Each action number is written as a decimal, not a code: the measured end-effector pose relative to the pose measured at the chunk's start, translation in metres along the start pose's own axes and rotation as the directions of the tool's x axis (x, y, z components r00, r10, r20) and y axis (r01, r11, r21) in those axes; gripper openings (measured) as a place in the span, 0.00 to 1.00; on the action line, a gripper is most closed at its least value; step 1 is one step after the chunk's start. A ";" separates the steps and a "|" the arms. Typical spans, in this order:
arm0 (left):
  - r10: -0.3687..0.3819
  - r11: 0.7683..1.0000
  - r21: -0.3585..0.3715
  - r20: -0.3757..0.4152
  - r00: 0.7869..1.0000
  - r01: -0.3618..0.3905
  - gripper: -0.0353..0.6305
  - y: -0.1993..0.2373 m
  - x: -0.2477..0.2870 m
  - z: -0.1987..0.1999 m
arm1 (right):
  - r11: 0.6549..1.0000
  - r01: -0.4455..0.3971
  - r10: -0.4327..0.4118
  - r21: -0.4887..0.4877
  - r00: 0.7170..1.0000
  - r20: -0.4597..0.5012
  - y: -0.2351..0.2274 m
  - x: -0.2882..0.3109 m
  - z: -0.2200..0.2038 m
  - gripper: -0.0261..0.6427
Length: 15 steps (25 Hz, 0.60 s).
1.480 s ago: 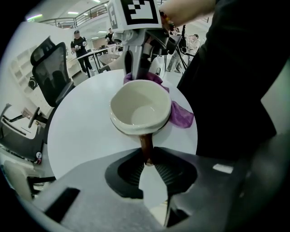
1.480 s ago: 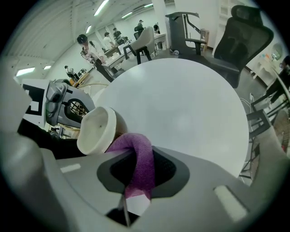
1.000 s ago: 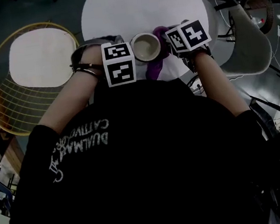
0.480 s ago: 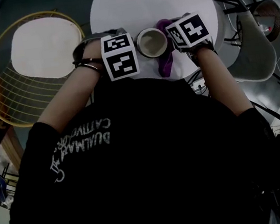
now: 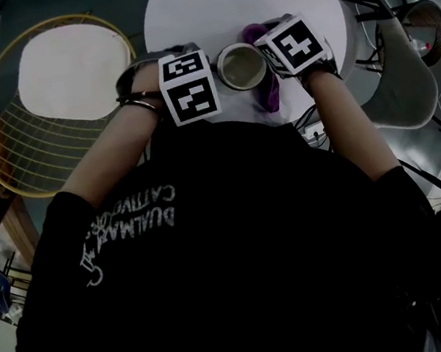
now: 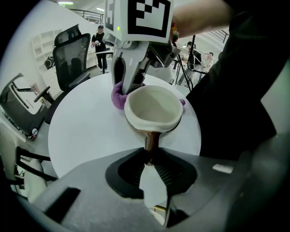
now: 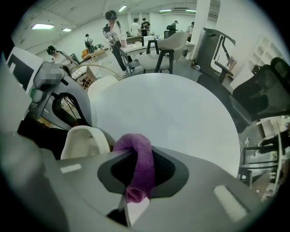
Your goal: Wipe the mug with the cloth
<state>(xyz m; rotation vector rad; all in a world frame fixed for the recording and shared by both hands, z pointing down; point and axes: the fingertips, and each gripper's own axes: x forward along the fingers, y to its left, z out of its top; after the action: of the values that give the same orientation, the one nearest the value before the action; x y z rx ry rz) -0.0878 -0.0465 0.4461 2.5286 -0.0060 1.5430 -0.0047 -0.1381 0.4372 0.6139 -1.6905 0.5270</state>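
Since earlier, cloth, clamped in right gripper, was shifted round the right side of mug; handle was clenched by left gripper; wiping judged underway.

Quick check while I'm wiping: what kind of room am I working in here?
Probably an open-plan office or lab workspace: a round white table, a black office chair beside it, and several people standing farther back under ceiling strip lights.
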 end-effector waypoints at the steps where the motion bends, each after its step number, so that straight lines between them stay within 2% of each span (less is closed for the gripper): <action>1: 0.001 1.000 0.000 0.000 1.000 -0.001 0.15 0.001 0.000 0.000 | 1.000 -0.007 0.007 -0.017 1.000 0.009 0.002 0.001 0.004 0.14; 5: 0.010 1.000 -0.003 0.000 1.000 -0.010 0.15 0.002 0.000 0.003 | 0.997 -0.053 0.053 -0.062 0.999 0.003 0.016 0.003 0.008 0.14; 11: 0.015 1.000 -0.018 0.003 1.000 -0.015 0.15 0.004 -0.002 0.003 | 0.991 -0.053 0.051 -0.120 0.998 -0.024 0.018 0.003 0.014 0.14; 15: 0.022 0.999 -0.034 0.019 1.000 -0.022 0.15 0.005 -0.001 0.002 | 0.977 -0.022 0.024 -0.214 1.000 0.008 0.014 -0.001 0.023 0.13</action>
<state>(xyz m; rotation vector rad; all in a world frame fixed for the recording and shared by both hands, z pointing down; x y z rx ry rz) -0.0869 -0.0517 0.4447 2.5255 -0.0624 1.5131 -0.0301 -0.1422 0.4318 0.4421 -1.7386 0.3515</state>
